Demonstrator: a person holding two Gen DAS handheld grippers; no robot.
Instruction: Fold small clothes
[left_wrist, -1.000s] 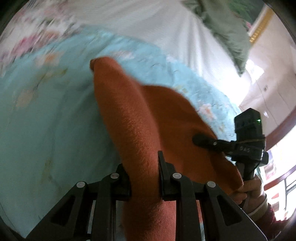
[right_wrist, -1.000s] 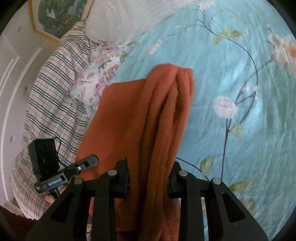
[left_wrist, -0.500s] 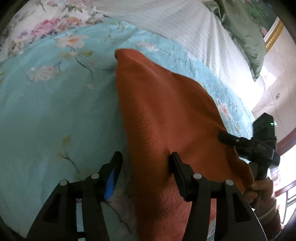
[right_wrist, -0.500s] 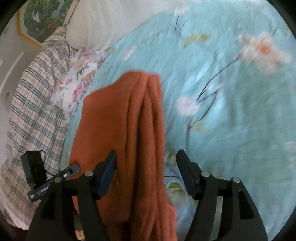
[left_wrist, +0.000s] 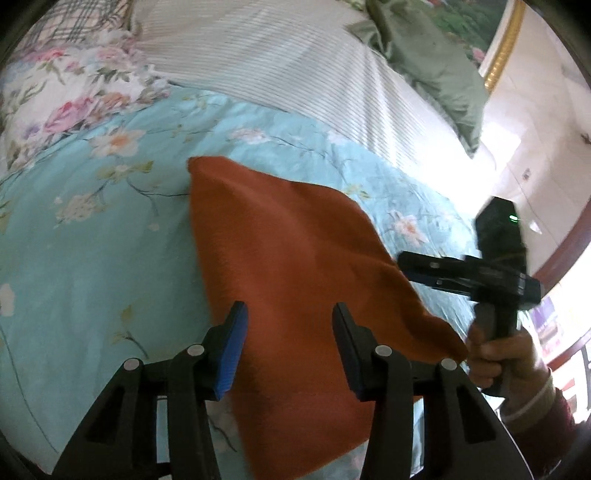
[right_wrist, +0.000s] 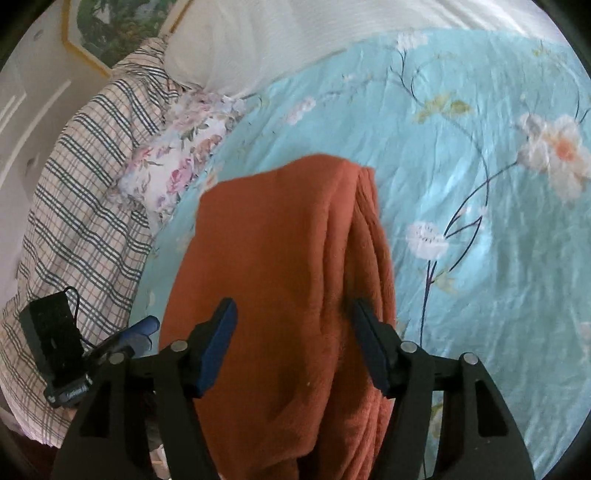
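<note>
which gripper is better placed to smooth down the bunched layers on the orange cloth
Probably the right. Its open gripper sits directly over the stacked folds along that edge of the orange cloth. The left gripper, also open, faces only smooth fabric.

Your garment (left_wrist: 295, 280): one rust-orange piece, fuzzy fleece-like knit, no print or trim visible. It lies on the bed, on the light-blue floral cover, folded over on itself. From your left wrist view the top face is broad and mostly smooth, one corner pointing toward the head of the bed. From your right wrist view the garment (right_wrist: 280, 258) shows stacked layers along its right side, with long lengthwise ridges and a rounded far end. Its near end runs toward the bed's near edge, out of sight.
</note>
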